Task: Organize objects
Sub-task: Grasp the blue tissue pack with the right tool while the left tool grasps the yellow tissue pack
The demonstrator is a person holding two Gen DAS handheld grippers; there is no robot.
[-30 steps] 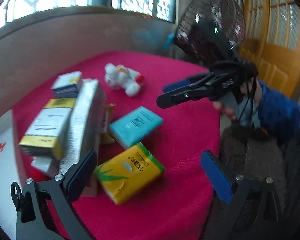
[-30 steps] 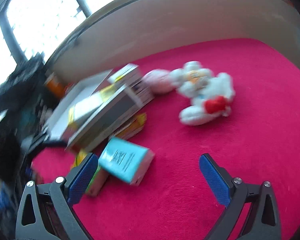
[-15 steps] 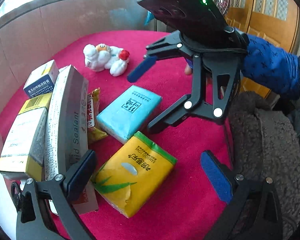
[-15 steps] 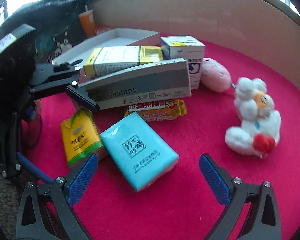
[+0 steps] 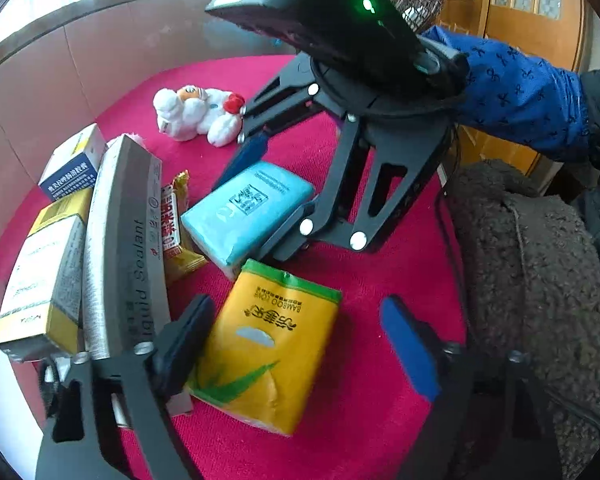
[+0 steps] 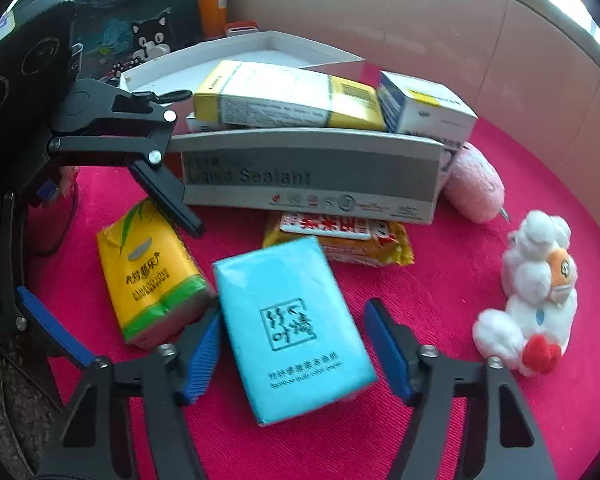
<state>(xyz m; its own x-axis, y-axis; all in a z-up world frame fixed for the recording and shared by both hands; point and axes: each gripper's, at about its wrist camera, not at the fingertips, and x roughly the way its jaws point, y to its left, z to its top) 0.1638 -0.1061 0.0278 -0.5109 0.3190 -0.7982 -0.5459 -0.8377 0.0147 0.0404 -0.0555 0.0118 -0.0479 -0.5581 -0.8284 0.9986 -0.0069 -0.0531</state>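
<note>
A yellow tissue pack [image 5: 268,340] lies on the red tablecloth [image 5: 380,280], and my left gripper [image 5: 296,348] straddles it. Its jaws are closing: the left pad is at the pack's edge, while the right pad [image 5: 408,352] stands apart from it. Beside it lies a light-blue tissue pack [image 6: 296,328] between the pads of my right gripper [image 6: 296,354], whose closing jaws sit close to both sides of the pack without visibly squeezing it. The left wrist view shows the right gripper [image 5: 248,212] over that blue pack [image 5: 248,208]. In the right wrist view the left gripper [image 6: 124,280] is over the yellow pack [image 6: 148,276].
A grey sealant box [image 6: 308,176], a yellow-white box [image 6: 284,100], a blue-white box [image 6: 424,108] and a snack packet [image 6: 340,236] are piled behind. A white plush toy [image 6: 536,296] and a pink one [image 6: 476,188] lie to the right. A white tray [image 6: 236,52] and an orange cup [image 6: 212,10] stand behind the pile.
Both grippers' jaws have narrowed. The right gripper swung in and came down around the blue pack. The left gripper sank a little onto the yellow pack.
</note>
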